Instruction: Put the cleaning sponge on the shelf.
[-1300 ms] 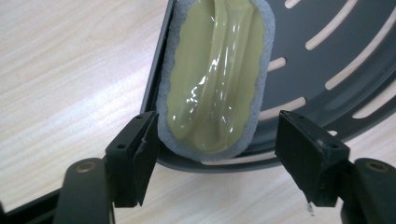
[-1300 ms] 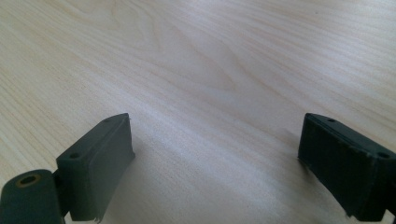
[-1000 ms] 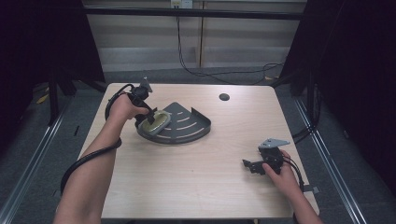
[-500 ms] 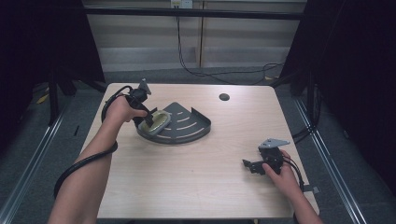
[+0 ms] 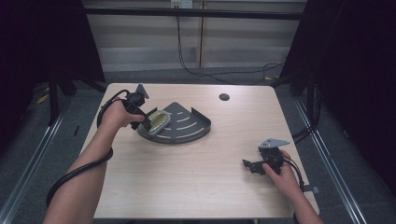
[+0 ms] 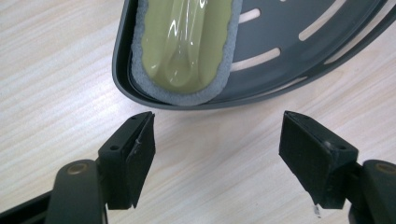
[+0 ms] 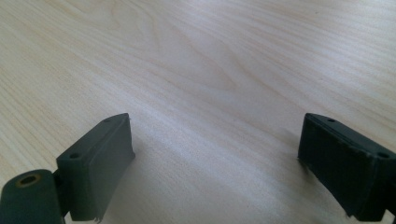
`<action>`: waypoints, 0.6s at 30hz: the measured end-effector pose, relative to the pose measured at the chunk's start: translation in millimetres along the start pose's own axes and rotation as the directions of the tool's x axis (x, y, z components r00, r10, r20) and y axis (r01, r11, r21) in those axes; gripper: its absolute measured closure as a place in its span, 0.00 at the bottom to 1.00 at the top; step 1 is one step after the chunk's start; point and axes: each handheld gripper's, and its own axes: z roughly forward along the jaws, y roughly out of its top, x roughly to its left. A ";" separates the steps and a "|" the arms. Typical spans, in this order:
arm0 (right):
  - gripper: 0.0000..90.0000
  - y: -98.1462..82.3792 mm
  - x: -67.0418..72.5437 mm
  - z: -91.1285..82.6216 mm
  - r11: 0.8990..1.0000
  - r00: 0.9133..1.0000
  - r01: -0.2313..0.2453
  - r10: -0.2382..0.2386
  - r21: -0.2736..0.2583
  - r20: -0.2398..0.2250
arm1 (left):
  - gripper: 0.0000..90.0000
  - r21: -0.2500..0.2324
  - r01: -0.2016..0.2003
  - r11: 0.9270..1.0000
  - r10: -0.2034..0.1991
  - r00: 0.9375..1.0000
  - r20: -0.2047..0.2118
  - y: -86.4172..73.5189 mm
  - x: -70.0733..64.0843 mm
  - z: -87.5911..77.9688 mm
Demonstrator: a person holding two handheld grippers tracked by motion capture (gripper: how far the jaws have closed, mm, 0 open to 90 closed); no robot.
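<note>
At the left of the worktop, the left gripper stands with jaws spread wide and empty, just short of the dark grey slotted corner tray. A yellow-green sponge with a grey scouring rim lies in the tray's near-left end, straight ahead of those jaws, its long axis running away from them and its rounded end facing them. The left hand is much the nearer. Far right, the right gripper rests open on bare wood, well apart.
</note>
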 end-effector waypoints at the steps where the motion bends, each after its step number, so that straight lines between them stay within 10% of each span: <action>1: 0.10 0.0 0.0 0.0 1.000 1.000 0.000 0.000 0.000 0.000 | 0.30 0.002 0.002 1.000 -0.002 1.000 0.002 -1.4 -0.4 -0.2; 18: 0.10 -0.1 0.0 -0.1 1.000 1.000 0.001 -0.001 0.001 0.001 | 0.30 -0.010 0.000 1.000 0.001 1.000 0.016 -28.8 -1.6 6.1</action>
